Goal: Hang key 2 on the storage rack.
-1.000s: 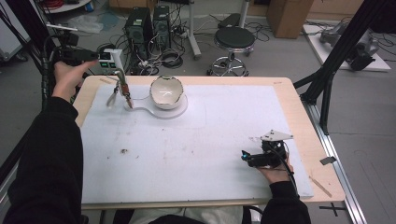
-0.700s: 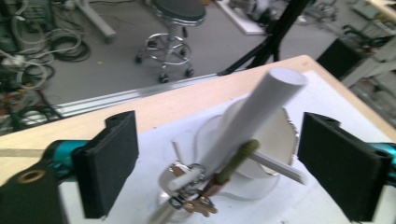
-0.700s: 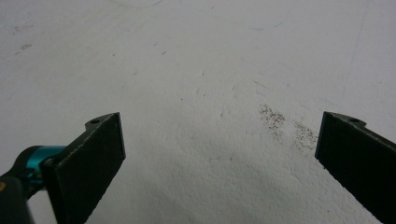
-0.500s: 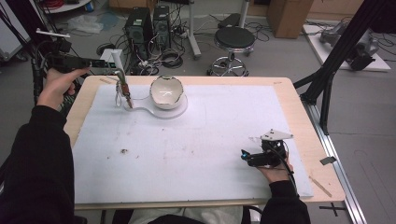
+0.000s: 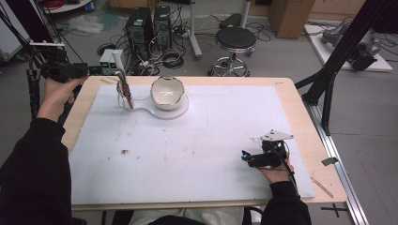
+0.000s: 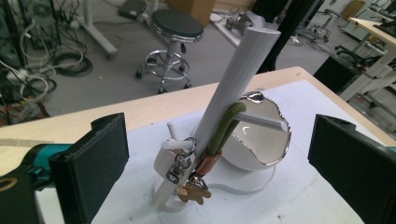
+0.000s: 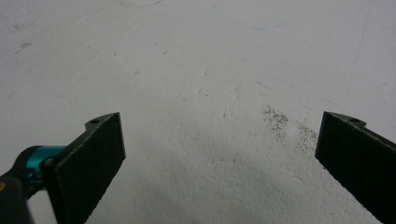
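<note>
With its jaws just opened wide and nothing between them, the left gripper (image 5: 70, 71) has drawn back off the far left corner of the table (image 5: 291, 101), leaving the keychain (image 6: 194, 179) hanging on the tilted white stand (image 6: 231, 100) straight ahead of it. 1 second earlier the same hand sat close against the stand; now it is well apart from it, out past the table edge, which reads as a release completed and the hanging step likely done. The left gripper view supplies what the high view cannot: an olive cord looped over the stand's post, a brown leather tab, a metal clasp and a small gold charm dangling near the base, with the white bowl (image 6: 259, 140) with a metallic rim just behind the stand. In the high view the keychain is little more than a dark sliver on the stand beside the bowl (image 5: 167, 93). That overhead angle in turn places both hands: the right gripper (image 5: 245, 156) rests near the table's near right edge, far from the stand. Its own view looks down on bare white sheet (image 7: 196, 70) between 2 widely parted, empty jaws, with a faint smudge ahead of the right-hand jaw.
</note>
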The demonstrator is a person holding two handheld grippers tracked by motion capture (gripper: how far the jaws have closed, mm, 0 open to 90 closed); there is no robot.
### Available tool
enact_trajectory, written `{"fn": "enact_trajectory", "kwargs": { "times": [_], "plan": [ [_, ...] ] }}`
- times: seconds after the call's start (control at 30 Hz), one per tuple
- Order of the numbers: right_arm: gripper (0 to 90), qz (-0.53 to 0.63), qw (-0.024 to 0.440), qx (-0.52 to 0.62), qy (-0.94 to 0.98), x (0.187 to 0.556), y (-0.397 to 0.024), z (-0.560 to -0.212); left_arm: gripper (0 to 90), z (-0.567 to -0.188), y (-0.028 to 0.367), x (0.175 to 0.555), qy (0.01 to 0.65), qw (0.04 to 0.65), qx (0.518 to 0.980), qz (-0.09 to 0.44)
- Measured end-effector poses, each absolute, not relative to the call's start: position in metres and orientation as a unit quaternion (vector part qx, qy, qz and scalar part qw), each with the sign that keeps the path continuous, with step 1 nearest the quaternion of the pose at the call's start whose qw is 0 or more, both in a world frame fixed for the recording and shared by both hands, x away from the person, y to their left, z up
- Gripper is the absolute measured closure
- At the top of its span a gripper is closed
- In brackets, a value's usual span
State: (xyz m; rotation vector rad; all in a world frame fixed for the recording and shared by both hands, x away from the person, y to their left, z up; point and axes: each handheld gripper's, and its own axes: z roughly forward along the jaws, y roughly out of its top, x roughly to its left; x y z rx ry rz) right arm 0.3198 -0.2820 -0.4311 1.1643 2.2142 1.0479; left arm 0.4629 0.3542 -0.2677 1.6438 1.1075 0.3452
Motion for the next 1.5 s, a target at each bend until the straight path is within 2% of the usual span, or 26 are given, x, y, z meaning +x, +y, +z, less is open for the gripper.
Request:
{"fn": "enact_trajectory", "kwargs": {
  "times": [0.8, 1.27, 1.5],
  "plan": [
    [0.6, 0.38, 0.218, 0.415, 0.798, 0.319, -0.28, -0.428, 5.6, -0.29, 0.323, 0.431, 0.424, 0.52, 0.722, 0.168],
    [0.6, 0.379, 0.219, 0.416, 0.797, 0.318, -0.28, -0.428, 5.6, -0.317, 0.312, 0.414, 0.417, 0.529, 0.723, 0.156],
    [0.6, 0.379, 0.219, 0.416, 0.797, 0.318, -0.28, -0.428, 5.6, -0.331, 0.301, 0.397, 0.395, 0.513, 0.744, 0.166]
  ]
}}
